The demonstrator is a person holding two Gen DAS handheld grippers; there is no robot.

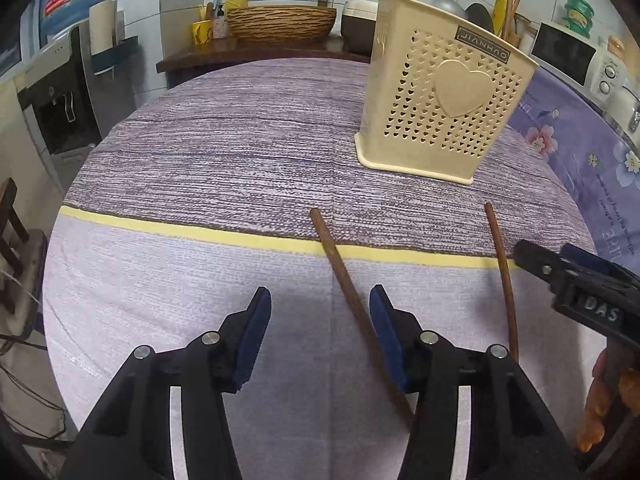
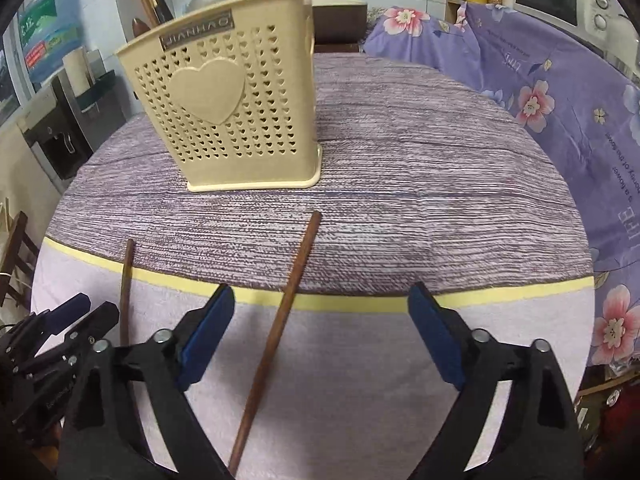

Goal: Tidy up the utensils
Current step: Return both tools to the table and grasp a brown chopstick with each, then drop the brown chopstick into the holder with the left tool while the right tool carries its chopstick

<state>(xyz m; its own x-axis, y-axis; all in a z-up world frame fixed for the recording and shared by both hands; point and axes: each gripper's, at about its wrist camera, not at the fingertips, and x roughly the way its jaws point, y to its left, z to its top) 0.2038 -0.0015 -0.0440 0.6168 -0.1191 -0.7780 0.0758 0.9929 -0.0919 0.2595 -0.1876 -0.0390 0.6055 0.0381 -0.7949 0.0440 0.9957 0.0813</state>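
Note:
Two brown chopsticks lie loose on the cloth-covered table. In the left wrist view one chopstick runs between my left gripper's open fingers, close to the right pad; the other chopstick lies further right. In the right wrist view the nearer chopstick lies between my right gripper's open fingers, and the other chopstick lies at the left. A beige perforated utensil holder with a heart stands upright behind them; it also shows in the right wrist view. Utensil handles stick out of its top.
The round table has a purple striped cloth with a yellow band. A floral purple cloth covers something at the right. A woven basket, microwave and water dispenser stand behind. The right gripper shows in the left view.

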